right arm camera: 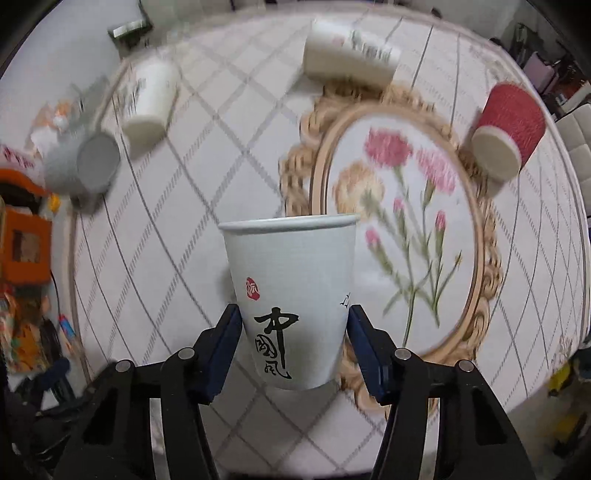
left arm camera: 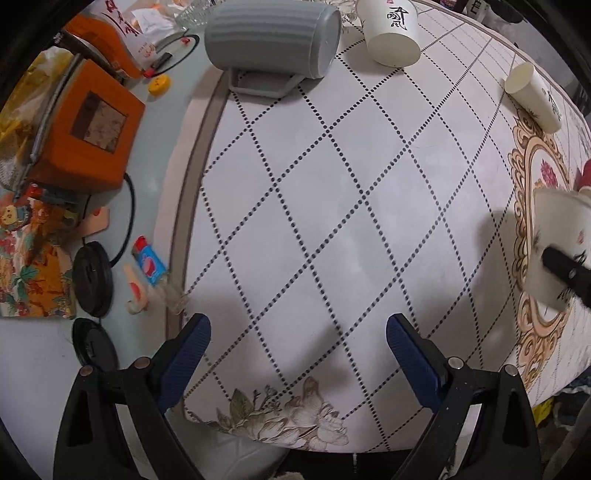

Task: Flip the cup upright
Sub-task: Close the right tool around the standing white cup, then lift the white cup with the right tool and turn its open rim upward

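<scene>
My right gripper [right arm camera: 293, 332] is shut on a white paper cup [right arm camera: 291, 288] with black calligraphy, held above the tablecloth with its rim up. The same cup [left arm camera: 554, 251] shows blurred at the right edge of the left wrist view, with a black finger [left arm camera: 565, 267] across it. My left gripper [left arm camera: 297, 339] is open and empty over the checked cloth near the table's front edge. Other cups lie on their sides: a grey mug [left arm camera: 273, 37], a white paper cup [left arm camera: 391, 31], another white paper cup [left arm camera: 533, 96] and a red cup [right arm camera: 508, 129].
The round table wears a diamond-pattern cloth [left arm camera: 332, 206] with a floral medallion [right arm camera: 399, 229]. At the left sit an orange box [left arm camera: 85, 125], a lighter [left arm camera: 149, 264], black lens caps [left arm camera: 92, 277] and a cable. The table edge runs along the bottom right.
</scene>
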A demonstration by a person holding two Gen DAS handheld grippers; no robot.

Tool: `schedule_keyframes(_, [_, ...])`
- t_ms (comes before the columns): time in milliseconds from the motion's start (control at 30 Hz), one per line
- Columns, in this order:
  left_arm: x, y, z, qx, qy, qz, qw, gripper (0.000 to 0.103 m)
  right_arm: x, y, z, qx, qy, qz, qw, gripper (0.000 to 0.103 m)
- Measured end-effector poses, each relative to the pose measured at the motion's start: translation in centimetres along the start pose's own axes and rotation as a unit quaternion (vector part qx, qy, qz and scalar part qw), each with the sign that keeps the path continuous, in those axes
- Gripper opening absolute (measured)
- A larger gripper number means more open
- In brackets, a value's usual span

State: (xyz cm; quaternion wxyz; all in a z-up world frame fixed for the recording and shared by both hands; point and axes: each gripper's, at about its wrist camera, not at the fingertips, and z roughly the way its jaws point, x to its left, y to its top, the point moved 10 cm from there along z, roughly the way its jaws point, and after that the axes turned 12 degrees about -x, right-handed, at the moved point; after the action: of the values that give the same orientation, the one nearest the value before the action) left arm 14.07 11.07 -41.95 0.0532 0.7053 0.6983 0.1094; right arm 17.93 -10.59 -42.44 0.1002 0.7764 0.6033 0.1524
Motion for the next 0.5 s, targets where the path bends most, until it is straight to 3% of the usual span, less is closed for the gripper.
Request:
schedule_keyframes(167, [-0.3,1.8,1.6,0.006,-0.003,-0.006,1.0,0.097,0.4,4.5,0.0,-0.113,0.001,0.0,0.994,0.061])
schedule_keyframes(333, [-0.2,4.1,3.6,-0.004,0.009,-0.003,0.9999,0.097,1.1,7.7,1.4,-0.219,-0.018,-0.009,0.976,0.061])
schedule_keyframes(433, [-0.3,5.1,4.5,-0.011,0.016,0.001,0.9998,0.097,1.1,8.2,3.0,-0.25,-0.031,-0.022,0.967,0.061])
schedule_keyframes(500, [-0.3,5.3,4.8,-0.014,0.017,0.003,0.9998,0.097,1.2,7.9,3.6,-0.249,-0.033,-0.028,0.968,0.061])
